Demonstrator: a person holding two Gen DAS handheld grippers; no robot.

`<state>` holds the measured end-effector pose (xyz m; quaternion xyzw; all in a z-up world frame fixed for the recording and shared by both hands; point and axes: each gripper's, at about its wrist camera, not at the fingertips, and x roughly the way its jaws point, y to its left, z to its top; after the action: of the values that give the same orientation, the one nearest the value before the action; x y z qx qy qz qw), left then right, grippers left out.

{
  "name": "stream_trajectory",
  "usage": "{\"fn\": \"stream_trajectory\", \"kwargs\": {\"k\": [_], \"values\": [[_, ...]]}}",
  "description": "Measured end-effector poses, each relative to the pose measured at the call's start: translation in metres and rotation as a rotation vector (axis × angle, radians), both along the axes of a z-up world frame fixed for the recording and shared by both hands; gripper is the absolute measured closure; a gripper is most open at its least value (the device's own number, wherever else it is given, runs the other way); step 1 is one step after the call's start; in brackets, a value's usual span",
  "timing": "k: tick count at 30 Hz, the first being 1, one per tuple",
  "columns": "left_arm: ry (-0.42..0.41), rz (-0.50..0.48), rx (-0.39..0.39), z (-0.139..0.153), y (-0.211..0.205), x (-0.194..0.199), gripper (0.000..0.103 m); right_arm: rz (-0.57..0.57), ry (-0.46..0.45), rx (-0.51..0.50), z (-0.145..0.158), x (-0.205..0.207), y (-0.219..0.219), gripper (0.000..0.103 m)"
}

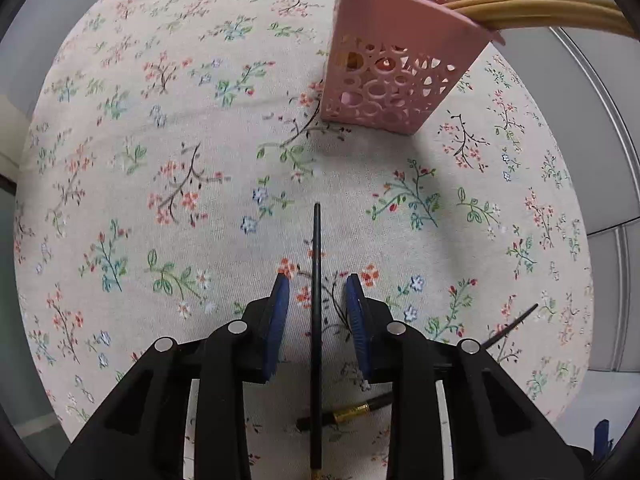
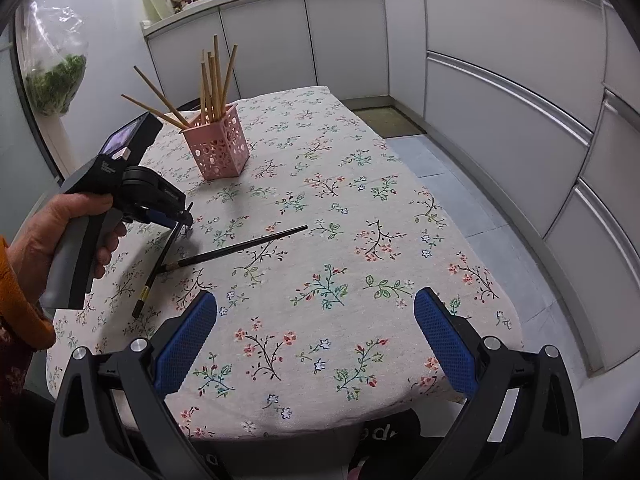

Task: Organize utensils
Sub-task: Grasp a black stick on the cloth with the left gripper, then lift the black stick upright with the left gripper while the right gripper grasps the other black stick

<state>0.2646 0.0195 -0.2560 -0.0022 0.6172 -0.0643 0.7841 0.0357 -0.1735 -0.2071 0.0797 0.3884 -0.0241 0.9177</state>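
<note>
Nearby, a pink basket [image 2: 218, 148] of wooden chopsticks [image 2: 212, 80] stood at the table's [image 2: 360, 240] far left. Only the right view showed the hand [image 2: 60, 236]. Two black, gold-banded chopsticks lay near left: one [image 1: 316, 320] between the left tongs [image 1: 318, 308], not yet pinched, the other [image 2: 240, 247] crossing it. The right tongs [image 2: 316, 340] were spread wide and held nothing.

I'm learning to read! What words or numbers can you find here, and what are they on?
"ed": white letters on a dark thing under the table edge; the rest is hidden.
Left gripper: small white print on its body, too small to read.
Holder, chopsticks: no words.
</note>
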Motion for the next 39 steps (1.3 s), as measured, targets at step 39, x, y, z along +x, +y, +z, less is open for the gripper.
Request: {"fn": "stream_trajectory", "kwargs": {"k": [39], "values": [[-0.903, -0.013, 0.047, 0.155, -0.023, -0.203, 0.099, -0.103, 0.078, 0.125, 0.007, 0.022, -0.004, 0.007]]}}
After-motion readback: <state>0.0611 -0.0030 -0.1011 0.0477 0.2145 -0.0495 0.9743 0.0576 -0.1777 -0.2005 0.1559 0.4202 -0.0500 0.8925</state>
